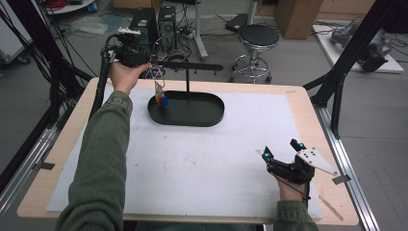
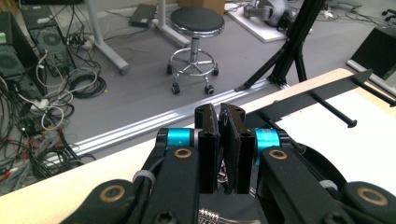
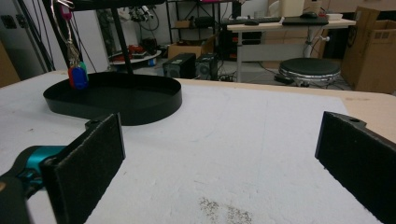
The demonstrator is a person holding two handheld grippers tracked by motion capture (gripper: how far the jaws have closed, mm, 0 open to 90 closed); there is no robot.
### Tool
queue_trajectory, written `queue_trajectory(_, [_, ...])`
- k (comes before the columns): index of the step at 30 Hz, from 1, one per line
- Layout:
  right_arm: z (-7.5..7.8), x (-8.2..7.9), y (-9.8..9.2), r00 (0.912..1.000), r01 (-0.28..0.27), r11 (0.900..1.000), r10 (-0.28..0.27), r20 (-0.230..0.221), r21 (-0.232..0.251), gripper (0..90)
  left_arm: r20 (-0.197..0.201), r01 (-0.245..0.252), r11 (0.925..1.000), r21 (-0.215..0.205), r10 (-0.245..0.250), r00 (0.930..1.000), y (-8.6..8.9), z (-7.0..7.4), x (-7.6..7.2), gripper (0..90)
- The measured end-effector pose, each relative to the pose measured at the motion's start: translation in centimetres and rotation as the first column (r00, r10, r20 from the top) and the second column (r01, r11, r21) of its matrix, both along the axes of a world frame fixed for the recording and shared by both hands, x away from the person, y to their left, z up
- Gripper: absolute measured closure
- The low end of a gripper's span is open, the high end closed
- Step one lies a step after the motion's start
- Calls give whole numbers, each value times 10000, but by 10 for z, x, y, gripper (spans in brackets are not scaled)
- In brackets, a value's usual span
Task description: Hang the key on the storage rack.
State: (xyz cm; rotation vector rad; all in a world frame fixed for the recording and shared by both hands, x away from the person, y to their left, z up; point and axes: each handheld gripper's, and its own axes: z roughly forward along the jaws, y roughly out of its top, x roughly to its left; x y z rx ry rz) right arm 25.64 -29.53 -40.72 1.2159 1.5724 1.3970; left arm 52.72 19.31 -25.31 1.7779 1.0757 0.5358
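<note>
L gripper (image 1: 144, 61) is up at the left end of the stand's crossbar (image 1: 192, 67), jaws pinched nearly together; in the left gripper view the two pads (image 2: 209, 154) stand almost touching w/ something thin and metallic between them, prob the ring or chain of the keyring (image 1: 161, 94), though the exact contact can't be made out. The bunch hangs under that end of the bar, its red, yellow and blue tags (image 1: 162, 99) dangling just over the rim of the black oval tray (image 1: 202, 119), and the same tags show in the right gripper view (image 3: 78, 76). R gripper (image 1: 284, 159) rests low on the white mat (image 1: 207, 163), well apart from the stand, jaws wide open, nothing in them. Risks, as I judge it: the grip is on a thin bit of wire, so a slight twist could let the bunch slip and drop into the tray or onto the mat. If the ring isn't fully over a peg (image 2: 334, 110) when the jaws open, it falls. Pulling sideways w/ the ring hooked could tip the stand, since the post (image 1: 187, 82) is slim and the R gripper isn't steadying the base. Swinging tags could also snag the tray rim.
</note>
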Motion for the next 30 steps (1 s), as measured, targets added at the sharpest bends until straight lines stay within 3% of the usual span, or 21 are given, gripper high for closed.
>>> queue_trajectory(5, [0,0,0,10000,13,10000,-13,46,-16,4,-27,177,9998,-88,-177,9998,-3,1,-1,834])
queue_trajectory(6, [0,0,0,10000,27,10000,-27,53,11,4,27,197,9998,-67,-196,9998,-3,1,-2,773])
queue_trajectory(7, [0,0,0,10000,27,10000,-27,53,11,4,59,176,9998,-94,-175,9998,-3,2,-3,773])
queue_trajectory(8, [0,0,0,10000,36,10000,-36,56,4,4,79,167,9998,-124,-166,9998,-3,3,-4,663])
queue_trajectory(11, [0,0,0,10000,35,10000,-35,51,6,4,-204,447,9978,-495,-457,9987,-1,4,-4,583])
queue_trajectory(13, [1,-1,0,10000,29,10000,-29,37,23,4,-261,485,9979,-430,-497,9984,1,4,-5,488])
queue_trajectory(15, [1,-1,0,10000,39,10000,-39,30,15,4,-152,511,9980,-381,-517,9985,1,6,-7,463])
queue_trajectory(18, [1,-1,-1,10000,75,10000,-75,50,27,4,121,391,9992,-86,-390,9992,-5,9,-11,240])
queue_trajectory(19, [1,-1,-1,10000,75,10000,-75,50,27,4,122,476,9987,-205,-474,9988,-6,10,-13,240])
queue_trajectory(22, [1,-1,0,10000,63,10000,-63,33,35,4,-173,713,9971,-251,-717,9973,-9,9,-14,103])
queue_trajectory(24, [1,-1,0,10000,57,10000,-57,38,26,4,-425,815,9967,23,-813,9958,-10,7,-14,31])
queue_trajectory(30, [1,-1,0,10000,72,10000,-72,34,27,4,-535,1240,9923,43,-1236,9909,-13,9,-18,16])
